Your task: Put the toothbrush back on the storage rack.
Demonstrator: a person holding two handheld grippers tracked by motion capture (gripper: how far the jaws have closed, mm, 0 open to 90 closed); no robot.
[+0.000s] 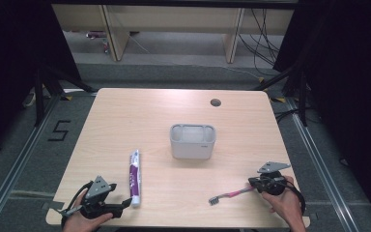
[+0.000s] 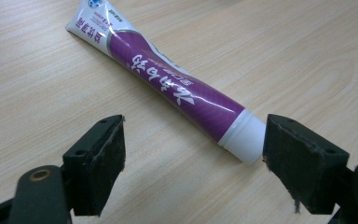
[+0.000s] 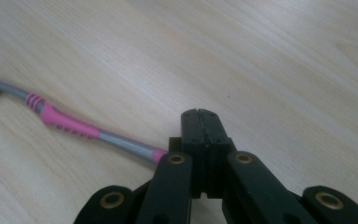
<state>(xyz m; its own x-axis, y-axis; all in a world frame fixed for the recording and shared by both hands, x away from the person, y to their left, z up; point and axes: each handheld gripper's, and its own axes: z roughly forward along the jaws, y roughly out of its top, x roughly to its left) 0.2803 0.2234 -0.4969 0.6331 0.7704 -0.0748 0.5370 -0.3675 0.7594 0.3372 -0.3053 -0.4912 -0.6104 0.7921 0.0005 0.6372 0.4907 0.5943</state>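
- Your left hand-held gripper [image 1: 125, 203] sits at the counter's [image 1: 125, 121] near-left corner, jaws wide open with nothing pressed between them
- In the left gripper view the tube [image 2: 168, 88] lies just ahead of those open jaws, its white cap [image 2: 244, 140] touching or almost touching the inner face of the jaw on that view's right; I can't tell which
- From above, the tube [image 1: 134, 178] has its long axis running roughly 12 to 6, cap end nearest you, right beside the left gripper's tips at about its 2 o'clock
- Your right hand-held gripper [image 1: 252, 183] is at the near-right, jaws shut on the pink end of the brush [image 1: 229, 195]; in the right gripper view the pads meet with no gap and the handle [image 3: 98, 135] slips in behind them
- The brush's long axis runs about 8 to 2 from above, bristle head [image 1: 214, 199] at the 8 o'clock end, free and low over the counter
- The cup [image 1: 192, 141] stands mid-counter, at about 11 o'clock from the right gripper and 1 o'clock from the left
- My read: the brush is the thing in hand, and its path to the cup goes toward 11 o'clock, handle tilted up so the head clears the rim
- The left gripper is nearer the tube; it needs only a small shift sideways to straddle the body rather than the cap
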